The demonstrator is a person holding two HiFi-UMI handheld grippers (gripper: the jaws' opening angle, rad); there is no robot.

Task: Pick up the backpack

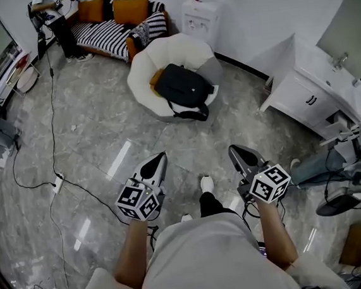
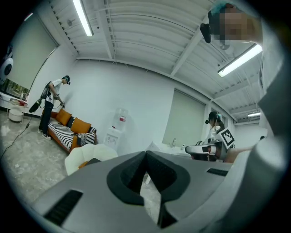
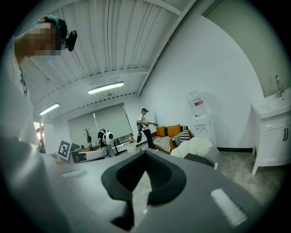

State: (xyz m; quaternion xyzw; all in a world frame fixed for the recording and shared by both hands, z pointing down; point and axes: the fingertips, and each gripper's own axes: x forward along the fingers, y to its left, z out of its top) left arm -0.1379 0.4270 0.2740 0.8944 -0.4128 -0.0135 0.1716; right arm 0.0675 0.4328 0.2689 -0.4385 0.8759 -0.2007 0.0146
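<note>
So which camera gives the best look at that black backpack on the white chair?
The head view: it shows the whole backpack from above, lying on the white chair, straps included. The left gripper view catches just a dark sliver of it, and the right gripper view only a dark edge, both far off.

The floor point(image 1: 103, 135) is glossy, marble-patterned stone or tile that throws back streaks of light. The backpack point(image 1: 181, 86) is matt black cloth; the chair point(image 1: 142, 81) under it has soft, matt white upholstery. The far sofa point(image 1: 103, 34) is striped cloth. The left tongs point(image 1: 161, 156) and right tongs point(image 1: 233, 150) are matt grey plastic.
</note>
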